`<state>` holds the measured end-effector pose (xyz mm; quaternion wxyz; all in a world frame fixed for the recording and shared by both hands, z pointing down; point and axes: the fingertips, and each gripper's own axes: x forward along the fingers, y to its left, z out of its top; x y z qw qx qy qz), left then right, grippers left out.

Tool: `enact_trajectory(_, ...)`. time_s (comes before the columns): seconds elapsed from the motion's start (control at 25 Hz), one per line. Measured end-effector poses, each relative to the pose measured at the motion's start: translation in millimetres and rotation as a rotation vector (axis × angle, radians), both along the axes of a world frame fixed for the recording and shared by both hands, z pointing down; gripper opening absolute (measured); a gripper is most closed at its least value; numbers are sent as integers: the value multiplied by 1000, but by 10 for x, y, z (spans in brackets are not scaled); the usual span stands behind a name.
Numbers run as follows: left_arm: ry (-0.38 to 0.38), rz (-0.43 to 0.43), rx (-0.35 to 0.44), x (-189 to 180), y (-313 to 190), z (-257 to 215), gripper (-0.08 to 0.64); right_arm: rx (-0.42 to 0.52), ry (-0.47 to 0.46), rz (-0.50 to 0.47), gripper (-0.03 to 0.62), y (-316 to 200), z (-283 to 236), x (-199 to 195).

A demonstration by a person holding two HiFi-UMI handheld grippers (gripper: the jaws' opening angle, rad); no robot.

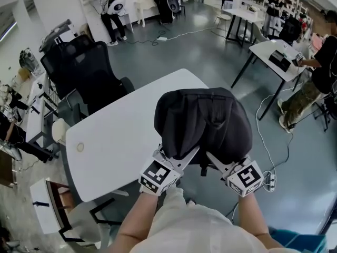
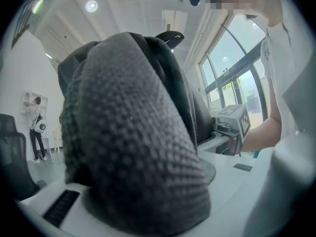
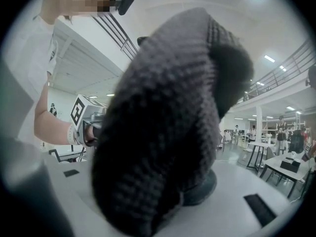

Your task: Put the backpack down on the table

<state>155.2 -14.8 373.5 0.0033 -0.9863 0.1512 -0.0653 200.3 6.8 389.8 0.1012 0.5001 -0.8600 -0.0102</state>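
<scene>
A dark grey backpack (image 1: 202, 123) hangs in the air over the near right edge of the white table (image 1: 116, 136), carried between both grippers. My left gripper (image 1: 181, 154) is shut on one padded mesh shoulder strap (image 2: 133, 157), which fills the left gripper view. My right gripper (image 1: 216, 159) is shut on the other strap (image 3: 163, 132), which fills the right gripper view. Each gripper's marker cube shows in the other's view: the right gripper (image 2: 232, 125) and the left gripper (image 3: 86, 117). The backpack's underside is hidden, and I cannot tell whether it touches the table.
A black office chair (image 1: 79, 70) stands at the table's far left side. Another white table (image 1: 274, 51) and a person (image 1: 316, 73) are at the right. A cable and power strip (image 1: 271, 181) lie on the floor to my right. A small seat (image 1: 58, 210) stands at lower left.
</scene>
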Motion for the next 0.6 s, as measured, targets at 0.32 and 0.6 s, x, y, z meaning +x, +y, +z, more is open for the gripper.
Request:
enact_trajectory(0.32,2,-3,8,-25,-735,-70,141,7,11,-11,218,-739,-106,-16)
enact_trajectory(0.6,16,-12,38,-163,-1463,-223,141,38,23,-28,218,-1481,-249,-155)
